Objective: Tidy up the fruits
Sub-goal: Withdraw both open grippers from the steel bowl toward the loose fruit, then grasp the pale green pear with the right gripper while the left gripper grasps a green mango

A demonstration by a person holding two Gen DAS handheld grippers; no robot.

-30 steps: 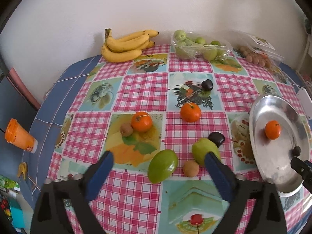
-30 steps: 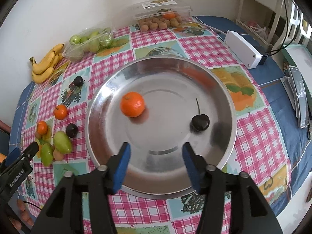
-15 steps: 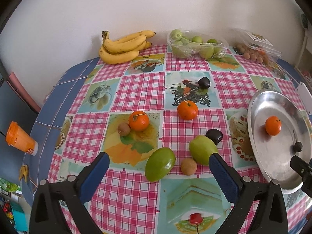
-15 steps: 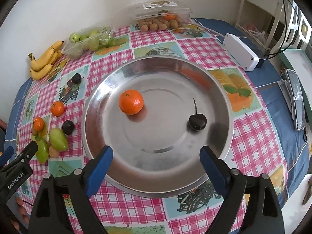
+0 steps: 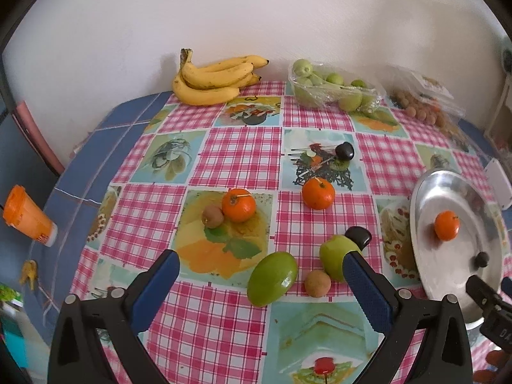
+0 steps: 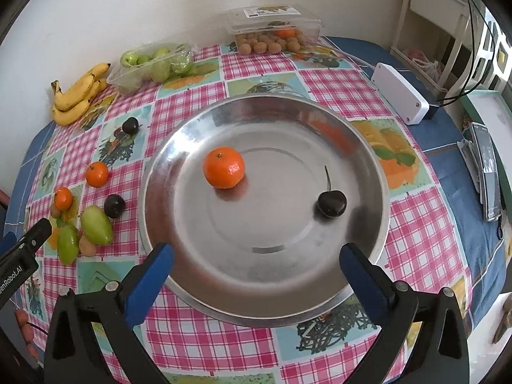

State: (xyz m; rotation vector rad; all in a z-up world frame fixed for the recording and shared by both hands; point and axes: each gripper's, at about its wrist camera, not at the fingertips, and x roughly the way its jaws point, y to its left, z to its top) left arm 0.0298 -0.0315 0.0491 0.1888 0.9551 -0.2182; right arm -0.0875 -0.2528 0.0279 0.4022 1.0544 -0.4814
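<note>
Right gripper (image 6: 256, 259), fingers just spread wide and empty, hung over the lower rim of the steel plate (image 6: 179, 147), centre frame; a mandarin (image 6: 224, 172) and a cherry (image 6: 331, 204) lay inside. Left gripper (image 5: 260, 272), fingers wide and empty, stood above the green fruits (image 5: 272, 278) at lower centre. Risk, as judged: round fruit could roll on the smooth plate or across the surface (image 5: 243, 153) if nudged. The plate sat near the surface's right edge; open room lay at centre, between the scattered fruit.
</note>
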